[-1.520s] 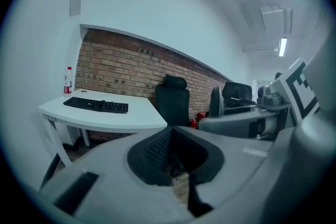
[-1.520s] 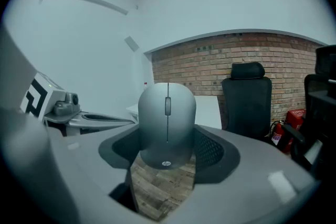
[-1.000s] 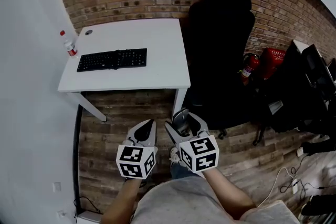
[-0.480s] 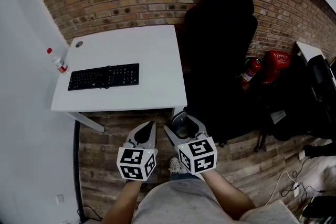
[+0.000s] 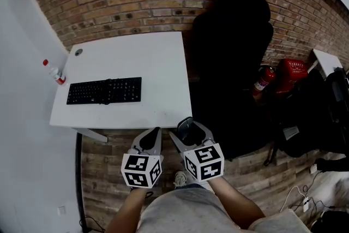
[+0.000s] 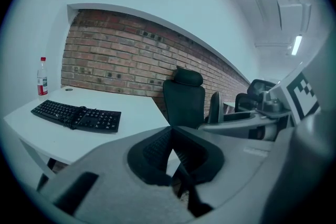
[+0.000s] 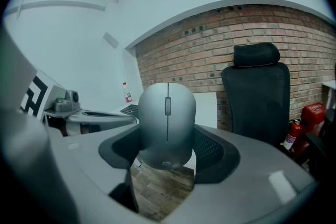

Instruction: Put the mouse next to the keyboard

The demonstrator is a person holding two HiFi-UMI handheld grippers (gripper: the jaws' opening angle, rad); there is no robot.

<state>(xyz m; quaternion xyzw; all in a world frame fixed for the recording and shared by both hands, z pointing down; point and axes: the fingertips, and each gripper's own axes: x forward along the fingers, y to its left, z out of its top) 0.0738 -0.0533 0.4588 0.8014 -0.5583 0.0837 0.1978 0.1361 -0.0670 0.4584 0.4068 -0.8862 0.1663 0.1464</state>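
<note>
My right hand-held gripper [image 5: 188,129] pinches the mouse [image 7: 167,118], left hand-held gripper [image 5: 156,133] pressed together; the keyboard [image 5: 103,90] ahead has drawn closer, so placement nears.

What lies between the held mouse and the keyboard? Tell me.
Only bare white desk top lies between the keyboard and the mouse shut in the right gripper; the head view shows nothing standing there.

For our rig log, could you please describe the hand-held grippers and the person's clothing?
The left hand-held gripper and right hand-held gripper are light grey shells with black pads, each carrying a cube of black-and-white square markers. The person wears a grey shirt.
</note>
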